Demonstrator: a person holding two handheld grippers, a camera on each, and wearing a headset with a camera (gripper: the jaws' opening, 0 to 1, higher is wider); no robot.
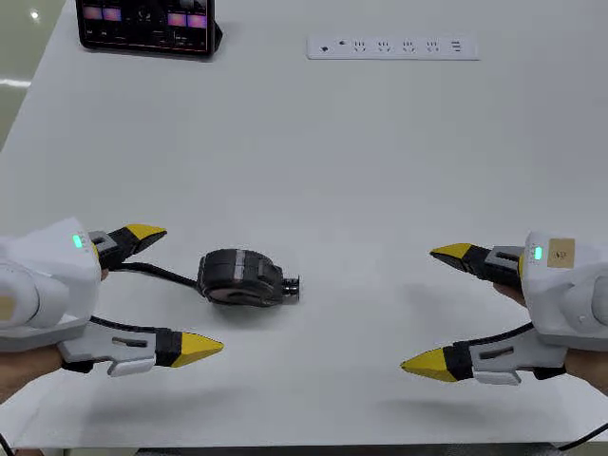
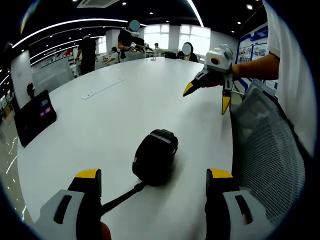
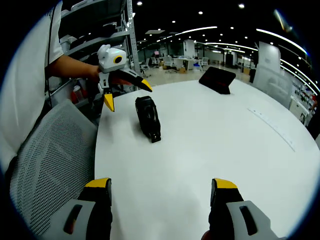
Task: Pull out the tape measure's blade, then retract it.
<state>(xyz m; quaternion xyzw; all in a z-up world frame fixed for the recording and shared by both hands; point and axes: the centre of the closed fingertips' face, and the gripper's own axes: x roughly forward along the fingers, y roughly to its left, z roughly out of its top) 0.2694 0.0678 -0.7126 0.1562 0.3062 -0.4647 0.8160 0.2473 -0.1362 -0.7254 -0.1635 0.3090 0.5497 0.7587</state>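
Observation:
A black tape measure (image 1: 239, 277) lies on the white table, its blade tip (image 1: 293, 285) pointing right and a black wrist strap (image 1: 157, 275) trailing left. My left gripper (image 1: 171, 290) is open just left of it, yellow-tipped jaws spread wide to either side of the strap. In the left gripper view the tape measure (image 2: 155, 155) sits a little ahead between the jaws, untouched. My right gripper (image 1: 439, 309) is open well to the right, holding nothing. The right gripper view shows the tape measure (image 3: 148, 117) farther off, with the left gripper (image 3: 125, 90) behind it.
A black tablet (image 1: 147, 25) with a lit screen stands at the far left of the table. A white power strip (image 1: 392, 47) lies at the far edge. A mesh chair back (image 2: 265, 150) stands close to the table's near side.

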